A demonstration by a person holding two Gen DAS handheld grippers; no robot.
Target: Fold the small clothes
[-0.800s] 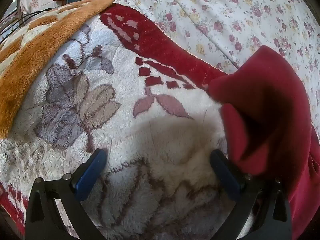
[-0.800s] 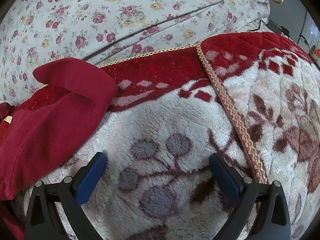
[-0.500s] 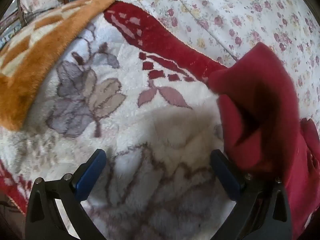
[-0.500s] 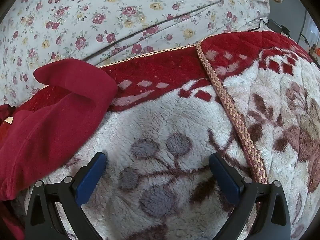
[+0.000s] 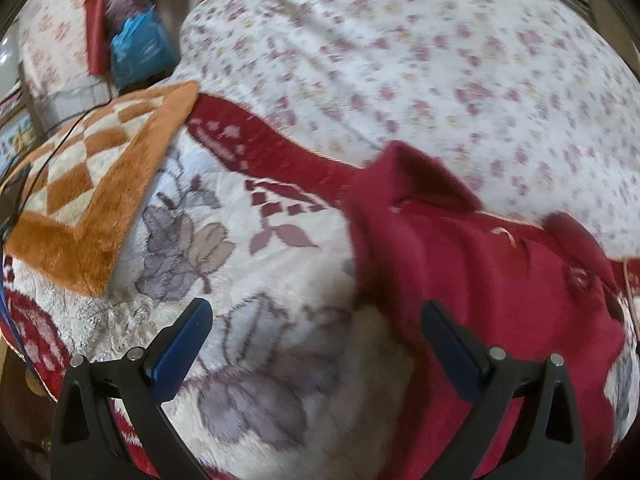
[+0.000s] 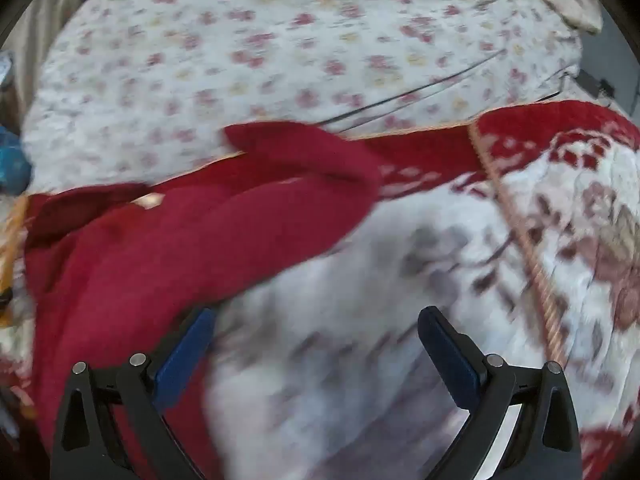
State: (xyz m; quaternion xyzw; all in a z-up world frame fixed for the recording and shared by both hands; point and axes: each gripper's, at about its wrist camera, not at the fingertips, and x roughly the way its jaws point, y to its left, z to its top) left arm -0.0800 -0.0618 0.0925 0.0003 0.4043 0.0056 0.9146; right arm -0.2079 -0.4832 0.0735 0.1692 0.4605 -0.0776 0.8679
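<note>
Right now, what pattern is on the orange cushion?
An orange-and-cream checkered pattern on the orange cushion, clearest in the left wrist view.

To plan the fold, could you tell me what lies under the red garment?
The red garment rests on the plush floral blanket, its far end reaching the blanket's red border. Whatever lies beneath the cloth itself is covered.

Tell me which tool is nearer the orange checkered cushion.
Left. The orange checkered cushion lies just ahead-left of the left tool, on the blanket. The right tool sits by the red garment; no cushion shows there.
</note>
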